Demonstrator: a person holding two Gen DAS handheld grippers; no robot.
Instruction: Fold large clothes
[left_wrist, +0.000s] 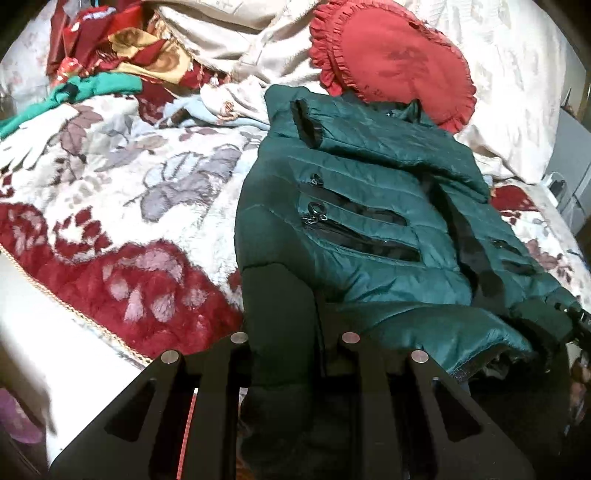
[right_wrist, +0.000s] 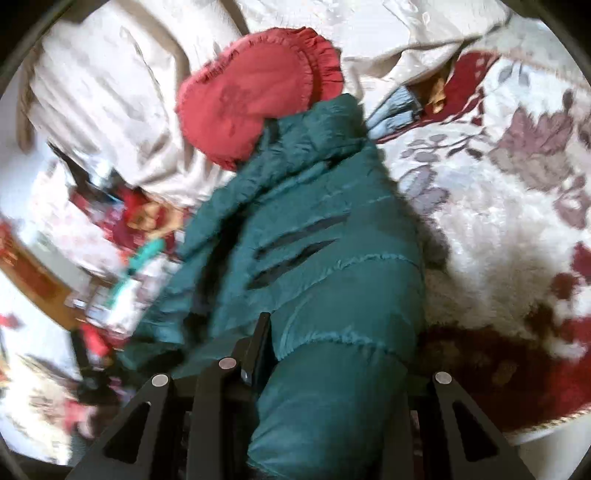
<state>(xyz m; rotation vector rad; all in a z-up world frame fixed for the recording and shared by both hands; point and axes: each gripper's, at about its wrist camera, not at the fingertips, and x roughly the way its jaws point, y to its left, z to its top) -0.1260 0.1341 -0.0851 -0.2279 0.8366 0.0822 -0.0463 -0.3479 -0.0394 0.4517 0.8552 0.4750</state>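
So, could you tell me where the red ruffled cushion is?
In both views the red ruffled cushion lies at the far end of the green jacket, touching its collar.

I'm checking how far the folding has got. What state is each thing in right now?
Green jacket: lying on the bed, sleeve folded across its chest, hem end gripped by both grippers.
Jacket pockets: unzipped, gaping.
Left gripper: shut on the jacket's dark hem.
Right gripper: shut on the jacket's green fabric.
Red cushion: lying by the jacket's collar.
Floral blanket: spread over the bed.
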